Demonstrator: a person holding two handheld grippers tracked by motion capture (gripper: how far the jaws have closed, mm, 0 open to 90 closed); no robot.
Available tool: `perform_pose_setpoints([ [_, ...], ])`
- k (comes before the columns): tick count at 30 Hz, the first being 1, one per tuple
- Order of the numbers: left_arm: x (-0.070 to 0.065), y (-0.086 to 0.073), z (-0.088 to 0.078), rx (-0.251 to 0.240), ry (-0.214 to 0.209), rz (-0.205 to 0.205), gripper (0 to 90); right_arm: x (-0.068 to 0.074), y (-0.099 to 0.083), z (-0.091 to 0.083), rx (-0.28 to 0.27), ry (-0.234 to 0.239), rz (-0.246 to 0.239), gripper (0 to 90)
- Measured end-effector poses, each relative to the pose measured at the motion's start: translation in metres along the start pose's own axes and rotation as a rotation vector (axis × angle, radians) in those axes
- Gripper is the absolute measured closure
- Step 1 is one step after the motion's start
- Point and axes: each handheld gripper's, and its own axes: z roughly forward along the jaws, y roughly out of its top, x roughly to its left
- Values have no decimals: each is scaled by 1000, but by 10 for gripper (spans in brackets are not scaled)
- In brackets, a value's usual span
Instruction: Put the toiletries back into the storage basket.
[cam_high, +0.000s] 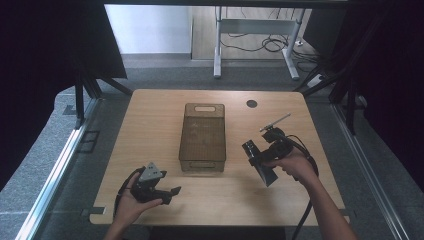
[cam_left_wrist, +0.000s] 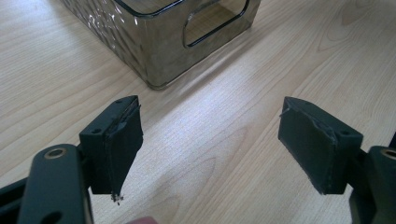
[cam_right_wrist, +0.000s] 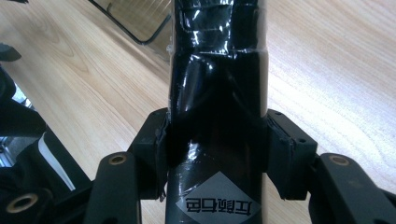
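A smoky see-through plastic basket (cam_high: 202, 137) with handle cut-outs stands in the middle of the wooden table (cam_high: 150, 115). My right gripper (cam_high: 260, 157) is just right of the basket, shut on a long black glossy-wrapped package (cam_high: 268, 174). In the right gripper view the package (cam_right_wrist: 217, 84) runs up between the jaws of the right gripper (cam_right_wrist: 217, 154) and carries a grey diamond label. My left gripper (cam_high: 171, 195) sits at the front left, open and holding nothing. In the left gripper view the left gripper (cam_left_wrist: 210, 149) points at bare wood, with the basket's near corner (cam_left_wrist: 154, 42) ahead.
A black round grommet (cam_high: 251, 103) sits in the table's far right part. Beyond the table stands a white desk frame (cam_high: 255, 30) with cables on the floor. Dark curtains hang on both sides, and metal rails (cam_high: 60, 160) run along the floor.
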Motion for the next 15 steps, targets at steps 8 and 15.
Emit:
perform_pose_setpoints([
  [8,0,0,-1,-3,-1,1,220,3,8,-7,-17,2,3,465],
  [15,0,0,-1,-3,-3,0,220,6,14,-9,-14,6,5,465],
])
